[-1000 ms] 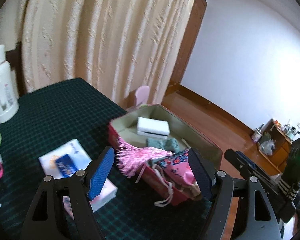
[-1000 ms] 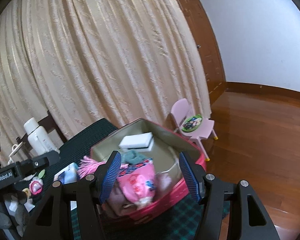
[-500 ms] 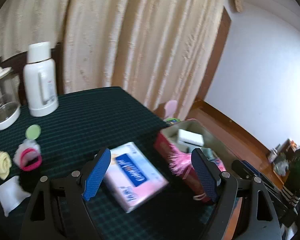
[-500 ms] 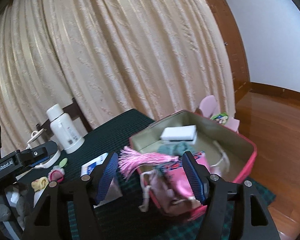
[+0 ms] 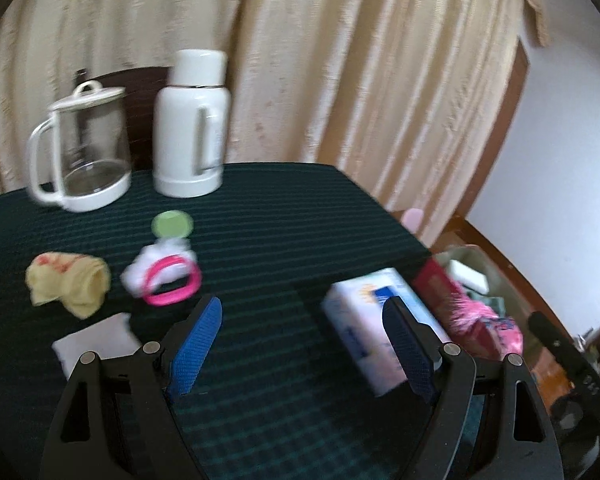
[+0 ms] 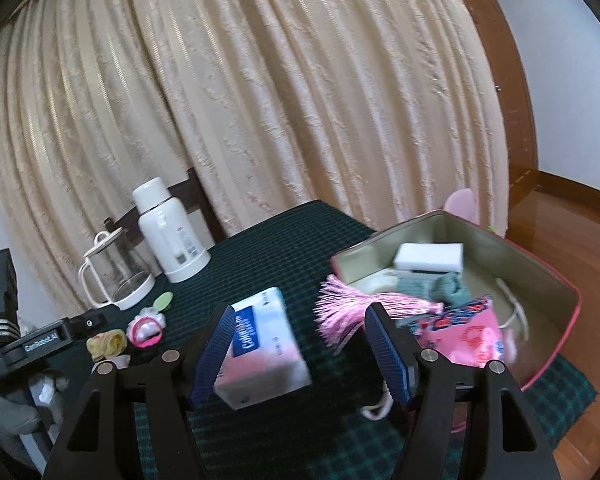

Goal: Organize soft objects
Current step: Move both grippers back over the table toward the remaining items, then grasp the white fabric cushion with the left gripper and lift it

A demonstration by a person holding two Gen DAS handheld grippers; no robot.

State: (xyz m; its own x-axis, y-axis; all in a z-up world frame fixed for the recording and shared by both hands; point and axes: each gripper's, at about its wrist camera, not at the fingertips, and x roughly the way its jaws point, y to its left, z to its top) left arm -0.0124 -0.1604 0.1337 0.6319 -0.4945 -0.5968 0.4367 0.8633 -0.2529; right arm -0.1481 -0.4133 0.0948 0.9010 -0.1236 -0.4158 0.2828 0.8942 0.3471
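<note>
While your left gripper point(image 5: 300, 344) hung over the dark checked tablecloth point(image 5: 284, 240), its blue pads stood apart with nothing between them. At the left of that frame lay a crumpled yellow cloth point(image 5: 68, 280), a pink ring on white fluff point(image 5: 168, 276) and a white folded cloth point(image 5: 96, 344). A tissue pack point(image 5: 376, 332) sat at lower right, just beside the red box point(image 5: 436, 280). In the right wrist view your right gripper point(image 6: 300, 348) was also spread wide and held nothing, the tissue pack behind its left pad. The box at right held a white sponge point(image 6: 428, 258), a green cloth point(image 6: 440, 286), a pink tassel point(image 6: 360, 306) and a pink pouch point(image 6: 468, 336).
</note>
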